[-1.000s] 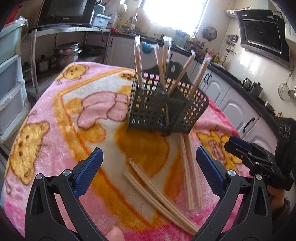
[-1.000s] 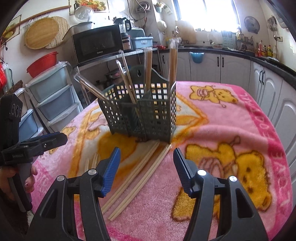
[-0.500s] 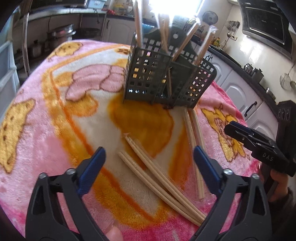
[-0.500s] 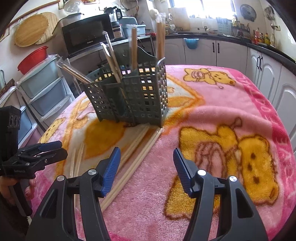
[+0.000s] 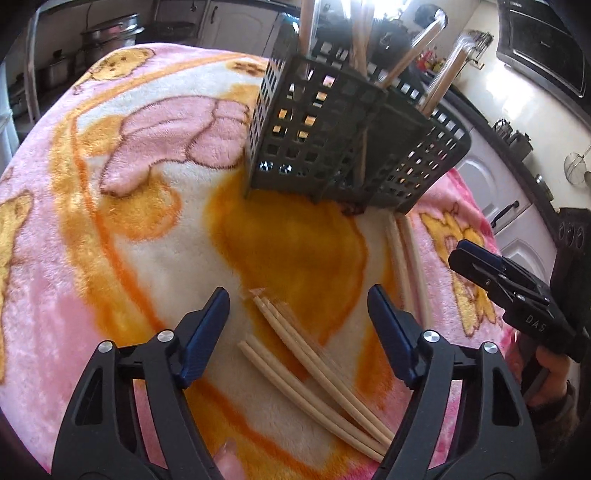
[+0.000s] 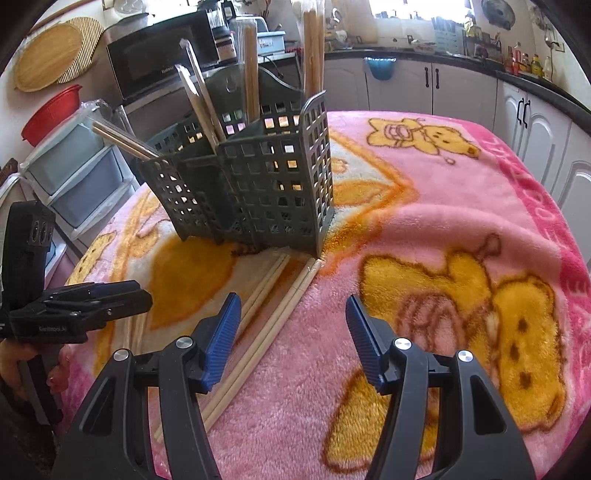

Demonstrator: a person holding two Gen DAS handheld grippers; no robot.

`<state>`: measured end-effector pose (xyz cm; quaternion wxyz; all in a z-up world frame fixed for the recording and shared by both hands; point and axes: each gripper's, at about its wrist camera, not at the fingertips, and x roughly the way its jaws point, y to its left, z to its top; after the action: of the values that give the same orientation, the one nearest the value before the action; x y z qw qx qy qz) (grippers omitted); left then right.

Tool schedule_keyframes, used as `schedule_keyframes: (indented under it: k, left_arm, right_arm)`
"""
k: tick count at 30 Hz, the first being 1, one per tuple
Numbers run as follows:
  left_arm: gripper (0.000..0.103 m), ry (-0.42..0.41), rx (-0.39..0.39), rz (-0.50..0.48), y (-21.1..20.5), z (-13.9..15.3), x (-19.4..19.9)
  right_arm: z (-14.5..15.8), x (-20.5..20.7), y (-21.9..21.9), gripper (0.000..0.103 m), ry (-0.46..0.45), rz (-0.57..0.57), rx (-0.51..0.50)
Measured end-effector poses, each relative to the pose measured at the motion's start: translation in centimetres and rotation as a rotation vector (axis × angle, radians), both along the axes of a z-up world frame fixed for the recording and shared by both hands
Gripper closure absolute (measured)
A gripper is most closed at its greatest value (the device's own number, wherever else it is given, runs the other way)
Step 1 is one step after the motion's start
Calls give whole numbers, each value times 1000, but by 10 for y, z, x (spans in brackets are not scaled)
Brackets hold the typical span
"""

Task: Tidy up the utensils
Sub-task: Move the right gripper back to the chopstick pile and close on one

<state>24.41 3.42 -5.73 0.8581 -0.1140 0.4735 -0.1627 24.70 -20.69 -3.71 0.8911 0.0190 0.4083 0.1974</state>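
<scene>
A dark grey lattice utensil basket stands on the pink blanket and holds several upright wrapped chopsticks; it also shows in the right wrist view. Two pairs of chopsticks lie on the blanket just ahead of and between the fingers of my left gripper, which is open and empty. Two more pairs lie in front of the basket, beside the left finger of my right gripper, also open and empty. Those pairs show in the left view too.
The table is covered by a pink and orange bear-print blanket. Each gripper shows in the other's view: right, left. Kitchen cabinets, a microwave and plastic drawers surround the table.
Both grippers have moved forward and lower toward the blanket. The chopsticks near the left gripper now lie between its open fingers. Nothing was picked up.
</scene>
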Motion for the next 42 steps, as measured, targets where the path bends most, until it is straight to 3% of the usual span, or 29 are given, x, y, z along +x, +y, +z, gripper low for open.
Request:
schedule_keyframes:
  k: [7, 12, 13, 15, 17, 21, 26, 32, 42]
  left_arm:
    - [46, 18, 55, -18, -8, -5, 9]
    - [66, 4, 126, -18, -14, -5, 11]
    - [68, 4, 129, -16, -13, -4, 10]
    - [83, 4, 124, -17, -13, -4, 11]
    - [91, 11, 109, -26, -13, -4, 12]
    - [91, 13, 107, -35, -17, -3, 17]
    - [92, 13, 98, -38, -22, -4, 22]
    - [96, 8, 66, -40, -21, -2, 24]
    - [97, -60, 49, -56, -29, 18, 20]
  right_arm:
    - [-5, 15, 6, 46, 21, -1, -6]
    - [-12, 27, 7, 46, 39, -18, -8]
    - [-13, 29, 8, 46, 43, -23, -11]
    - [-16, 34, 10, 47, 53, -32, -19]
    - [-20, 40, 12, 53, 70, -41, -37]
    - [-26, 50, 11, 60, 97, -68, -39]
    - [-30, 60, 13, 62, 121, -90, -51]
    - [-32, 59, 12, 74, 115, -89, -73]
    - [-32, 55, -8, 90, 156, -100, 15]
